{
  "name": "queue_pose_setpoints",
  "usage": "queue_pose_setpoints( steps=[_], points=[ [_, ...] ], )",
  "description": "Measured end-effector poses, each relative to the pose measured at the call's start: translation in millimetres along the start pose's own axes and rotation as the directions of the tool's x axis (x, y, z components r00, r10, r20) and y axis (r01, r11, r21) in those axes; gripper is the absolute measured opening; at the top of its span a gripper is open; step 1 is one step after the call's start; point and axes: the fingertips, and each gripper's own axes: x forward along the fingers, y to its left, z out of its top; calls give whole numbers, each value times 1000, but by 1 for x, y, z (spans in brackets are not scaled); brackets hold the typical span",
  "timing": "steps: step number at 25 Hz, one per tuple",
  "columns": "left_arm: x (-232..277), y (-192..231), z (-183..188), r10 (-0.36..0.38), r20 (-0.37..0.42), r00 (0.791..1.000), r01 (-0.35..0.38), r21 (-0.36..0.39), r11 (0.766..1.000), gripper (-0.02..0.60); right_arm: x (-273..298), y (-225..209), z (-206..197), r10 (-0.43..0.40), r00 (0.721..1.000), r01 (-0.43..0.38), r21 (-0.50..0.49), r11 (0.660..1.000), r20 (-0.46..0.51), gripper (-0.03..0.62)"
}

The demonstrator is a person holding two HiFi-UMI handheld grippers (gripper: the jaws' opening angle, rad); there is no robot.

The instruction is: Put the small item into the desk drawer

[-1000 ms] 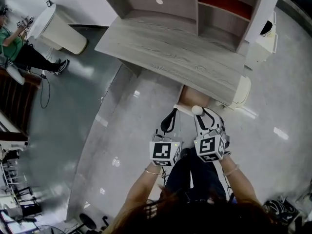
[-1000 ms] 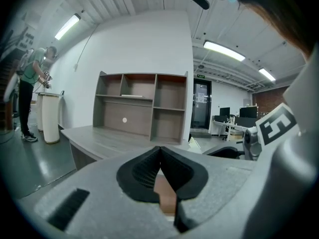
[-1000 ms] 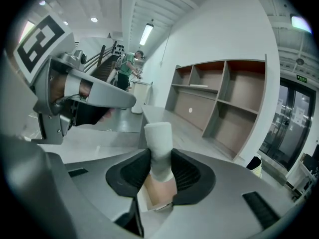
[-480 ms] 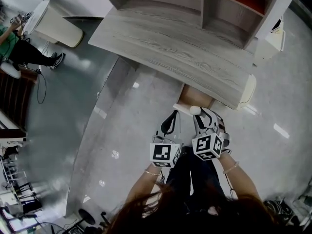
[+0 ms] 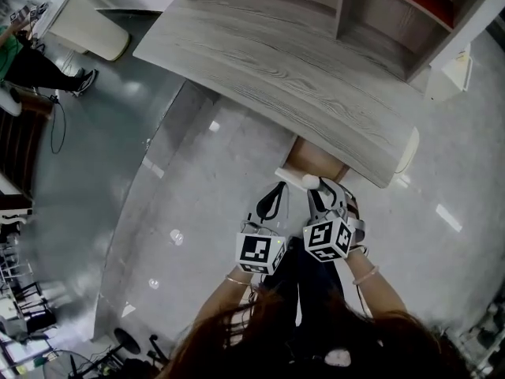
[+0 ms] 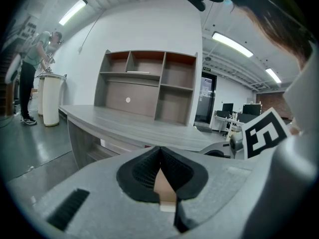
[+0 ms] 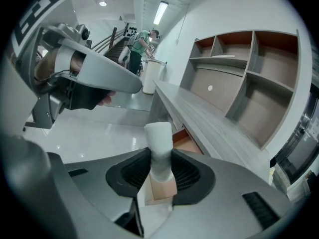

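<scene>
The small item [image 5: 312, 181] is a white cylindrical roll, and my right gripper [image 5: 319, 189] is shut on it. In the right gripper view the roll [image 7: 159, 142] stands upright between the pads, above the open drawer [image 7: 162, 189]. The drawer [image 5: 316, 159] is pulled out from under the grey wooden desk [image 5: 300, 77] and shows a brown inside. My left gripper [image 5: 273, 201] hangs just left of the right one with its jaws together and nothing in them. In the left gripper view my left gripper [image 6: 160, 156] points at the desk [image 6: 124, 126].
A shelf unit [image 5: 387, 14] stands on the desk's far side. A white bin [image 5: 79, 22] and a person [image 5: 24, 61] are at the far left, and another white bin [image 5: 454, 69] is at the right. The grippers hang over shiny grey floor [image 5: 213, 204].
The head view has shifted, so the desk sits further right and up in the frame. Both grippers have drifted slightly left. The right gripper still holds the roll at the drawer's front.
</scene>
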Motion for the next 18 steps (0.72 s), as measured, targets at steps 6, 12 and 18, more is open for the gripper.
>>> queue_pose_setpoints(
  steps=[6, 12, 18],
  points=[
    [11, 6, -21, -17, -26, 1000, 16, -13, 1000, 15, 24, 5, -15, 22, 999, -23, -14, 1000, -40, 121],
    [25, 10, -42, -30, -49, 998, 30, -17, 999, 16, 52, 10, -32, 36, 996, -39, -31, 999, -87, 121],
    [34, 17, -50, -36, -55, 998, 35, -20, 999, 15, 73, 13, -45, 42, 989, -50, -49, 998, -140, 121]
  ],
)
